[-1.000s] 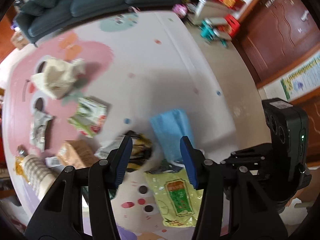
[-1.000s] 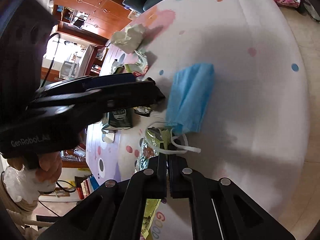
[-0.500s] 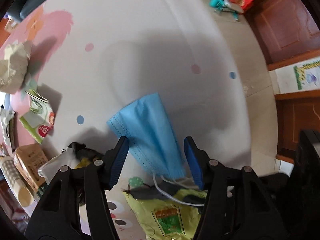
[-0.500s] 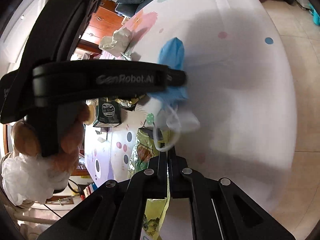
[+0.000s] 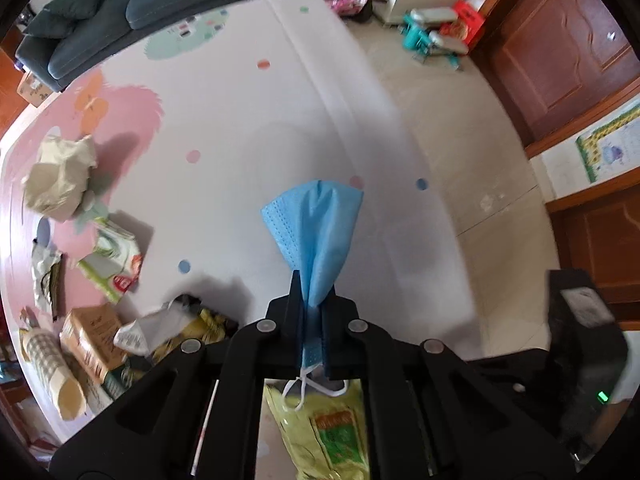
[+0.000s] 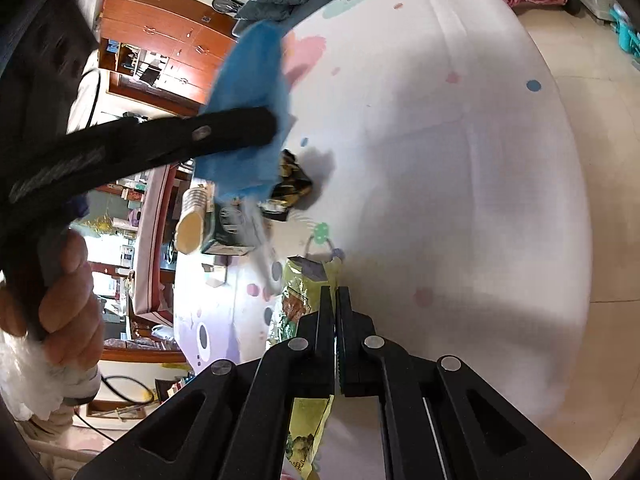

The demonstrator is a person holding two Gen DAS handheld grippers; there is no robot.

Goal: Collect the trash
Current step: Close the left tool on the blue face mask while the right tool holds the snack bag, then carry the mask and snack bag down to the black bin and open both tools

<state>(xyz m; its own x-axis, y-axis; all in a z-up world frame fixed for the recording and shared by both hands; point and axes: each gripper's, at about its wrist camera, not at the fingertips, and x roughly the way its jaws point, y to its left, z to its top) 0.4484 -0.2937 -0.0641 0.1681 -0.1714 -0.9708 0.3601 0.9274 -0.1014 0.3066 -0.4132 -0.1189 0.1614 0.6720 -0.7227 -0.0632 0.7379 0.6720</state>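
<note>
The blue face mask (image 5: pixel 316 232) is pinched in the left tool (image 5: pixel 314 304), lifted apparently clear of the play mat (image 5: pixel 240 128); the right tool (image 6: pixel 335 320) is closed (a yellow-green wrapper (image 6: pixel 308 412) edge seemingly pinched). Carrying to a bin is needed next.

Left wrist view: a pleated blue face mask (image 5: pixel 316 236) stands pinched between the fingers of the left gripper (image 5: pixel 314 308), above a patterned play mat (image 5: pixel 248 120). A yellow-green snack packet (image 5: pixel 324 428) lies beneath the gripper; crumpled beige paper (image 5: pixel 60 176), a brown cardboard box (image 5: pixel 90 334) and a checked paper cup (image 5: pixel 52 372) lie left, with a dark grey sofa (image 5: pixel 132 4) behind the mat.
</note>
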